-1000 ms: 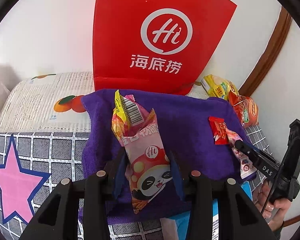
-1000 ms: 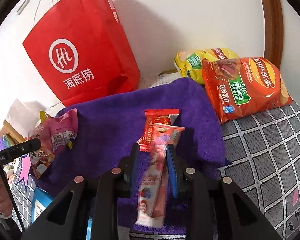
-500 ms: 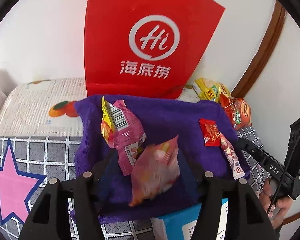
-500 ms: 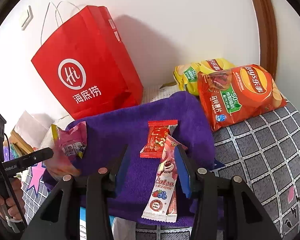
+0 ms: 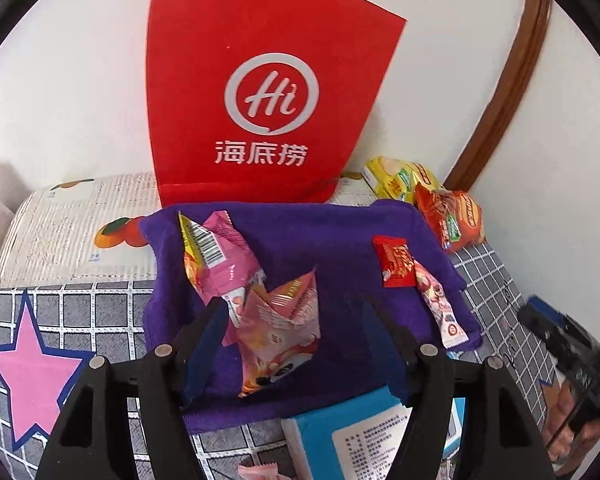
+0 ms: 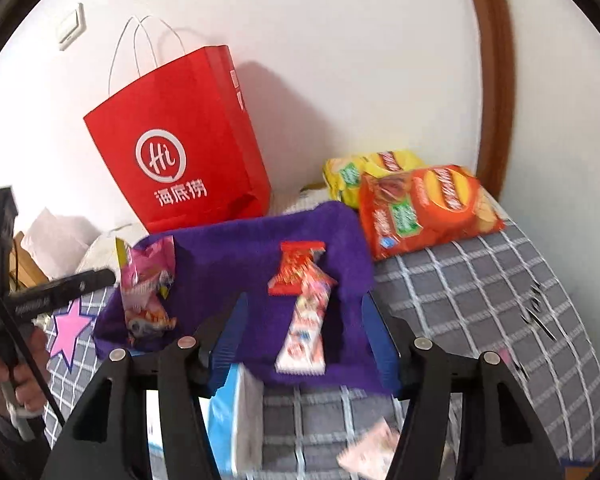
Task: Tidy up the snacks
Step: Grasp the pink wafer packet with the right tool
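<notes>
Cloth [image 5: 332,248]: pink packets [image 5: 278,324] at its left, red packet [image 5: 396,262] and stick [image 6: 304,340] at its right.
Left gripper [image 5: 300,344]: jaws just opening, apart, pink packet lying loose between.
Right gripper [image 6: 306,340]: jaws just opening, apart, stick free between.

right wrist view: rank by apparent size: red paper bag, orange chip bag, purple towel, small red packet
1. red paper bag
2. purple towel, close to the bag; it lies nearer the camera and is partly hidden, so their order is unsure
3. orange chip bag
4. small red packet, clearly smallest
</notes>
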